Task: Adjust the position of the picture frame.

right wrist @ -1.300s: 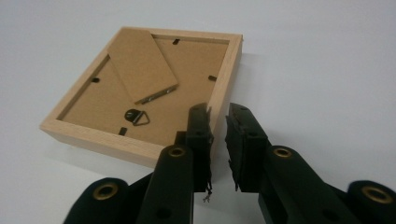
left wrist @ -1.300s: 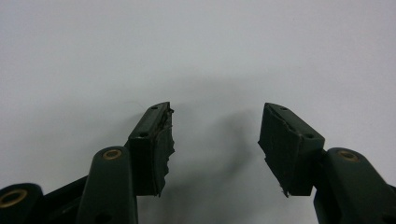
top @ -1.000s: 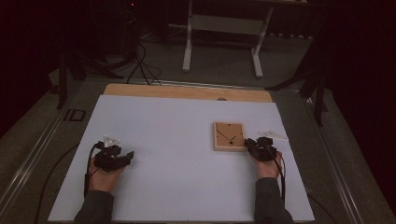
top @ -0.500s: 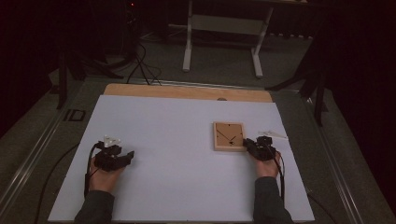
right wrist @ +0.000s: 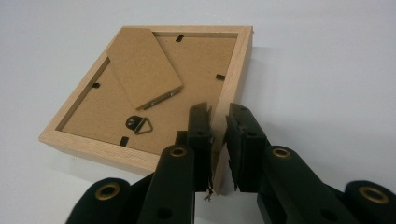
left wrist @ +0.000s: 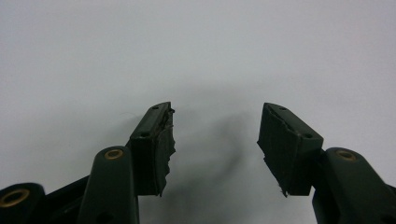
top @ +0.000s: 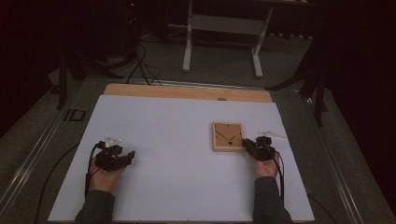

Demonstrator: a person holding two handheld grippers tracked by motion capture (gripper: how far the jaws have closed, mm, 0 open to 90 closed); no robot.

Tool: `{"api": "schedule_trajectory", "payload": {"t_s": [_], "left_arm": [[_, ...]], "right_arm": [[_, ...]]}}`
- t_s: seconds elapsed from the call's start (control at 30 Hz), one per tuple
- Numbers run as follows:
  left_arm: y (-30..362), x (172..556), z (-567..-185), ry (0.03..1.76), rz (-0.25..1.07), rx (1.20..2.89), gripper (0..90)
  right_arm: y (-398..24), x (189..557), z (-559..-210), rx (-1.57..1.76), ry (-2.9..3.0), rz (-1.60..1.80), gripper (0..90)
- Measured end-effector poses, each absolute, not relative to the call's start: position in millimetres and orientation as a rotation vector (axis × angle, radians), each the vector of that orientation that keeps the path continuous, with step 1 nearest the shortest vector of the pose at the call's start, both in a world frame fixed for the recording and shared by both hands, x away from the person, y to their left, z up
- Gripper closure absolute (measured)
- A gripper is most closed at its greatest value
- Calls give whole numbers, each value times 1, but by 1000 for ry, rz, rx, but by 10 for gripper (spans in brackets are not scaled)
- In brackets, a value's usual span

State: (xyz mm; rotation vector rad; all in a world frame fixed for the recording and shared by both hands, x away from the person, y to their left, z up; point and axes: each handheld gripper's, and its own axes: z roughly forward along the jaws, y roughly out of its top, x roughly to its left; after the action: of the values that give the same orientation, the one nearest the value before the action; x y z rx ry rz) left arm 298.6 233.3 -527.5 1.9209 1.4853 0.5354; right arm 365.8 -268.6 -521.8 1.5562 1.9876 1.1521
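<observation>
Nothing moved since earlier frame. Right gripper (right wrist: 218, 122) pinches frame (right wrist: 154, 88) rail, table's (top: 177, 186) right side; left gripper (left wrist: 215, 140) wide, empty. Frame likely light, stiff wood; rim grip suits.

The picture frame (right wrist: 233, 70) is pale, smooth wood with a matt brown cardboard back (right wrist: 187, 79) and a small metal hanger (right wrist: 138, 124). The table cover (top: 163, 140) looks matt white.

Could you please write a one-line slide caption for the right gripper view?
Right gripper pinches the rim of a face-down light wooden picture frame on the white table.
</observation>
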Motion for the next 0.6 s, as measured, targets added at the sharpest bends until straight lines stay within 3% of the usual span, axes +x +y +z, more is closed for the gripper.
{"api": "schedule_trajectory", "payload": {"t_s": [0.6], "left_arm": [[232,299,-528,1478,531,1925,446]], "right_arm": [[-240,360,-521,1414,2110,1153,802]]}}
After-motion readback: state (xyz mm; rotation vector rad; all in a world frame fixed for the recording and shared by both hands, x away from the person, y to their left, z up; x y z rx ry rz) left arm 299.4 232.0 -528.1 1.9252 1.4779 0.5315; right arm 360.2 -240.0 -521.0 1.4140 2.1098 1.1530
